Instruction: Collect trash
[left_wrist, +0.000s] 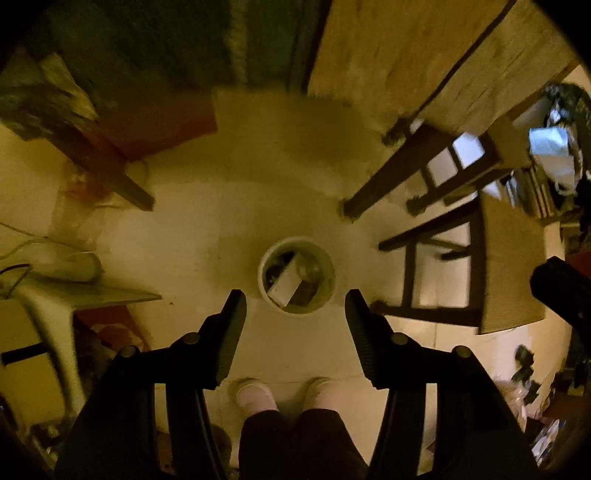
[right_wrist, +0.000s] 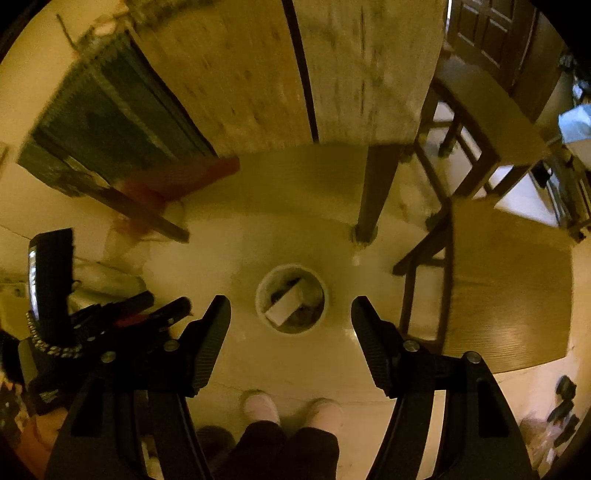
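A round white trash bin (left_wrist: 329, 258) (right_wrist: 260, 286) stands on the pale floor far below both grippers. Inside it lie a white box (left_wrist: 284, 286) (right_wrist: 286, 308) and some dark, crumpled waste. My left gripper (left_wrist: 295, 299) points almost straight down above the bin, open, with nothing between its black fingers (left_wrist: 231, 332). My right gripper (right_wrist: 291, 304) hangs over the same bin, also open and empty. In the right wrist view the left gripper (right_wrist: 162, 312) shows from the side at the left edge. In the left wrist view, a dark part of the right tool (left_wrist: 561, 291) shows at the right edge.
A wooden table (left_wrist: 399, 62) (right_wrist: 332, 74) rises behind the bin, its legs (left_wrist: 384, 184) (right_wrist: 373, 192) close by. Wooden chairs (left_wrist: 480, 266) (right_wrist: 506, 288) stand to the right. A person's feet in light slippers (left_wrist: 255, 397) (right_wrist: 260, 408) are just before the bin. Clutter lies at the left.
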